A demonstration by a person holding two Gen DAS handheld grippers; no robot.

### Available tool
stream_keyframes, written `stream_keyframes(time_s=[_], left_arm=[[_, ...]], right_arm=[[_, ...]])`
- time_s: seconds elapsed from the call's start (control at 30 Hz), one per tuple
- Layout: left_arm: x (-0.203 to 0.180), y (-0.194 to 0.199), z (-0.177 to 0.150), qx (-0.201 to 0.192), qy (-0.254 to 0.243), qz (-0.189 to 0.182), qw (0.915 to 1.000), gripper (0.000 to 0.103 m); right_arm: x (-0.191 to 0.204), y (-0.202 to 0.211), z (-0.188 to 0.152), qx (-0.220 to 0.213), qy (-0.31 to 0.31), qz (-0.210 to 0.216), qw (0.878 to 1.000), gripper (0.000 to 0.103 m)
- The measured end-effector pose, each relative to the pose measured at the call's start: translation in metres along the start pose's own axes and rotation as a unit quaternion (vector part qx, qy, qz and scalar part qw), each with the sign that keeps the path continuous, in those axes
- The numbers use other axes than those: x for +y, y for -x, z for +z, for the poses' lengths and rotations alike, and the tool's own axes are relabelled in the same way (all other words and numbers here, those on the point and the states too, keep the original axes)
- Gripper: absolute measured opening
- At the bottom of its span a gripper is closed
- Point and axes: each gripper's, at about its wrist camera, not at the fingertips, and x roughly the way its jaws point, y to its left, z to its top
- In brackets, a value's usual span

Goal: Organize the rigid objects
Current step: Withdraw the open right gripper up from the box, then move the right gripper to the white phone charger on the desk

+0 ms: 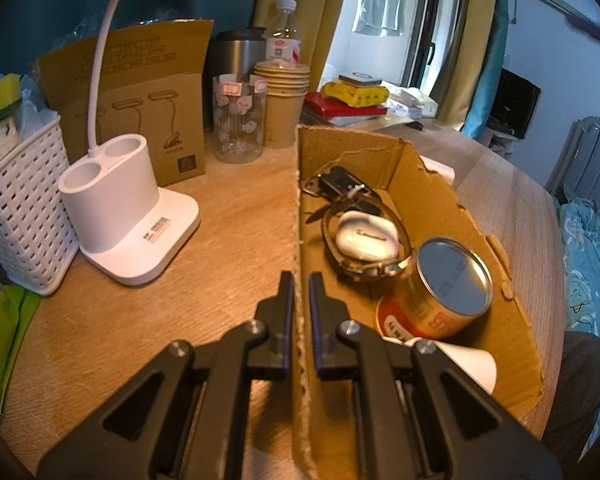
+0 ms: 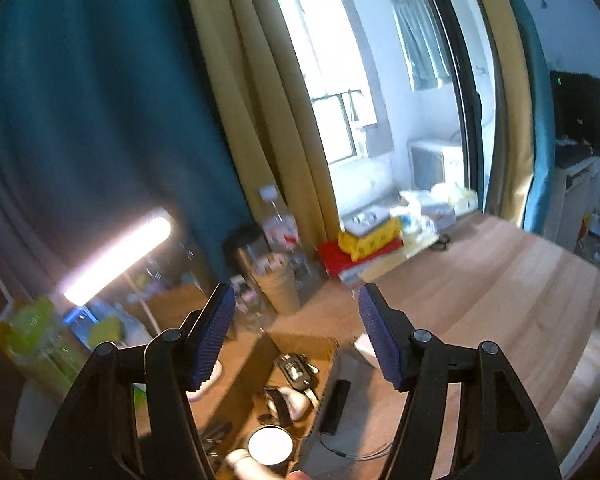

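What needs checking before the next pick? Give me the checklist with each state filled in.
1. Left gripper clamped on the cardboard box wall: ok, fingers pinch the near wall.
2. Right gripper empty and open: ok, nothing between its pads.
3. Tin can inside the box: ok, lying on its side.
4. White earbud case and watch strap inside the box: ok.
5. Black bar-shaped item beside the box boxed: not ok, on the table outside it.
6. Room left in the box: cannot tell, the near end is hidden.
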Motion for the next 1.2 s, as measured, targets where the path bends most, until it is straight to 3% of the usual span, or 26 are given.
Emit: stream_keyframes(time_s=[0.27,0.47,0.63,0.97,1.2], left_arm=[[-0.001,0.000,0.000,0.000,-0.001,0.001,1.0000,0.008],[-0.001,0.000,0.000,0.001,-0.001,0.001,1.0000,0.008],[-0.001,0.000,0.000,0.001,0.000,0.001,1.0000,0.008],[0.000,-0.001,0.000,0.003,0.000,0.002,1.0000,0.009],[0.000,-0.001,0.001,0.003,0.001,0.001,1.0000,0.009]], right_arm=[[0.019,0.062,0.045,-0.040,0.034,-0.019,0.998,0.068],[-0.004,0.042,0.054,0.006,0.059,-0.053,0.997,0.069],[-0.040,-0.008,0.018,0.055,0.069,-0.080,0.993,0.069],[-0.081,-0.110,-0.094,0.157,0.071,-0.052,0.984,0.069],[-0.082,-0.152,-0.123,0.191,0.107,-0.050,0.974,0.069]])
